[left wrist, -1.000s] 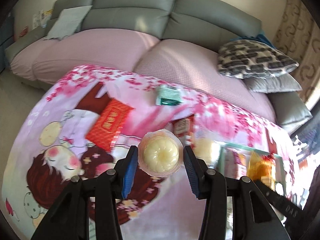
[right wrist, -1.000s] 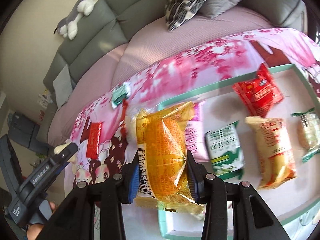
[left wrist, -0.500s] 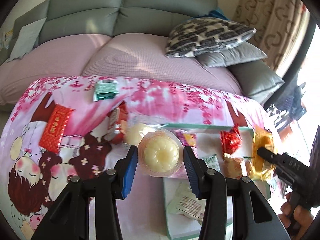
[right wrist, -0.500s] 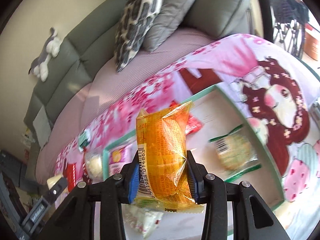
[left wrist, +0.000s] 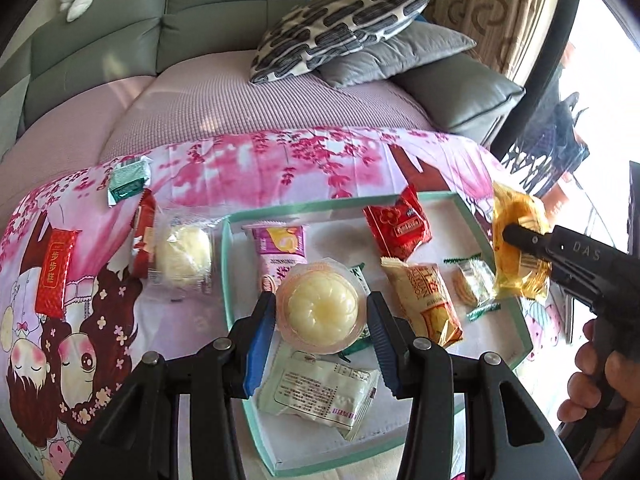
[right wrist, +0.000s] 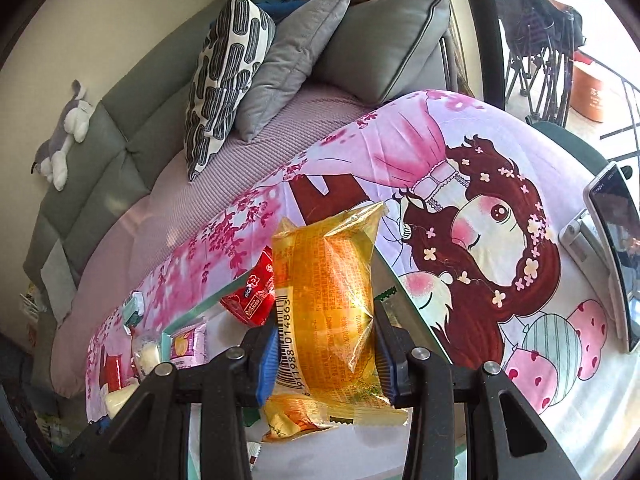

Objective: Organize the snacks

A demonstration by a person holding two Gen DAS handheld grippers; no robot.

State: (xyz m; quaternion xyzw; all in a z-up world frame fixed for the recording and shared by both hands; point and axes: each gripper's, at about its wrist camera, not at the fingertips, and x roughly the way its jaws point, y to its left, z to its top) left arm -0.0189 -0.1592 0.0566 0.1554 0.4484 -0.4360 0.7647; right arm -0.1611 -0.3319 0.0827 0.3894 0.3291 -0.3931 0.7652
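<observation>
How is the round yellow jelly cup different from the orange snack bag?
The jelly cup is round, pale yellow and in clear plastic; the orange bag is long, crinkly and shows a barcode. The left gripper holds the cup over the tray; the right gripper holds the bag at the tray's edge. Both are squeezed between blue pads.

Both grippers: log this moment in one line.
left gripper: shut on jelly cup, over tray | right gripper: shut on orange pack

- Grey sofa (left wrist: 224,12) behind, plush toy (right wrist: 64,136) on its back.
- Patterned cushion (left wrist: 344,28) leaning on grey cushion (left wrist: 400,56).
- Pink cartoon cloth (right wrist: 480,152) spread below.
- Phone (right wrist: 614,256) propped at right.
</observation>
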